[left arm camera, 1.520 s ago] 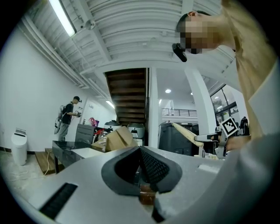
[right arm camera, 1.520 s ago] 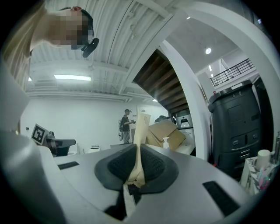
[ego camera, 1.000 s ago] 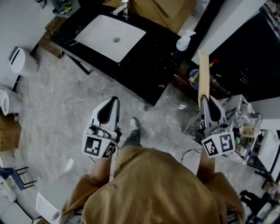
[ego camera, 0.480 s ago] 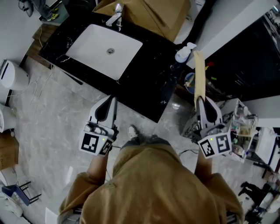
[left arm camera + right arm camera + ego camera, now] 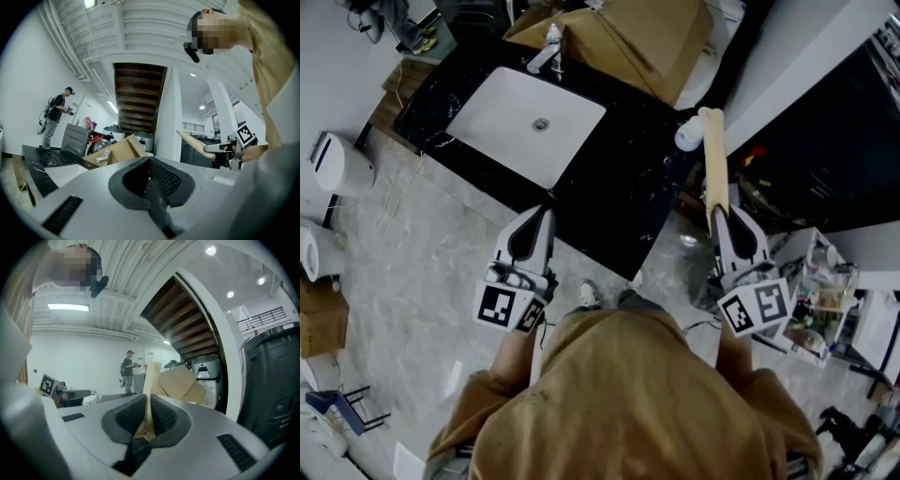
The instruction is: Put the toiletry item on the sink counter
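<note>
We noted black sink counter (image 5: 619,187) just ahead of left gripper (image 5: 546,212) fingertips. White basin (image 5: 525,122) sunk in it, farther ahead; faucet (image 5: 546,52) beyond basin. White pump bottle (image 5: 687,137) stood on counter ahead of right gripper (image 5: 720,214) fingertips, slightly left. Grey marbled floor (image 5: 422,234) lay under both.

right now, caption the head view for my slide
Right claw holds tan toiletry item near black sink counter; left claw empty.

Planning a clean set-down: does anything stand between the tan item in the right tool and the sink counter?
Only a white pump bottle at the right end of the counter, beside the tip of the tan item. The dark top left of it looks bare.
</note>
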### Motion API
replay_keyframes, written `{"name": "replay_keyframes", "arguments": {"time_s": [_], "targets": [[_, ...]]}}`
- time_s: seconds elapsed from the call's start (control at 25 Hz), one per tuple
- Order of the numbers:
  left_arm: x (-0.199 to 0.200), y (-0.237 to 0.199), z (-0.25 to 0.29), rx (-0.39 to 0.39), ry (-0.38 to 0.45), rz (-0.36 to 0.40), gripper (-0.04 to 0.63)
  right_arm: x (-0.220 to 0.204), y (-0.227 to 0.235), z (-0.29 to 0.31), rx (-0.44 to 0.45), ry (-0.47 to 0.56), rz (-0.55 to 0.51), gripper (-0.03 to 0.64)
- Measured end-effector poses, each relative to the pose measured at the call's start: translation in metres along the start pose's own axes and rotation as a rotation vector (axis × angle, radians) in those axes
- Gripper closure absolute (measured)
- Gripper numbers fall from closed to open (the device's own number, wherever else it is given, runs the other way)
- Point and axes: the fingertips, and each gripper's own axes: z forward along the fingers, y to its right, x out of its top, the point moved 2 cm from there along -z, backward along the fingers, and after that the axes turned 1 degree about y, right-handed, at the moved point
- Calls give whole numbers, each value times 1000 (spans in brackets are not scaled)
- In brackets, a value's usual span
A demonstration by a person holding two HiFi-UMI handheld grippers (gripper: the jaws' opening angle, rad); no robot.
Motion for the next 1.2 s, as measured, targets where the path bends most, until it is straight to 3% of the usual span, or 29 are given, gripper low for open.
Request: {"name": "replay_keyframes", "arguments": {"time_s": [0.48,1.2], "targets": [[18,29,34,46,27,73,592,10,36,20,92,44,-15,584],[15,32,30,125,5,94,592,-9,34,48,184,23,16,584]]}}
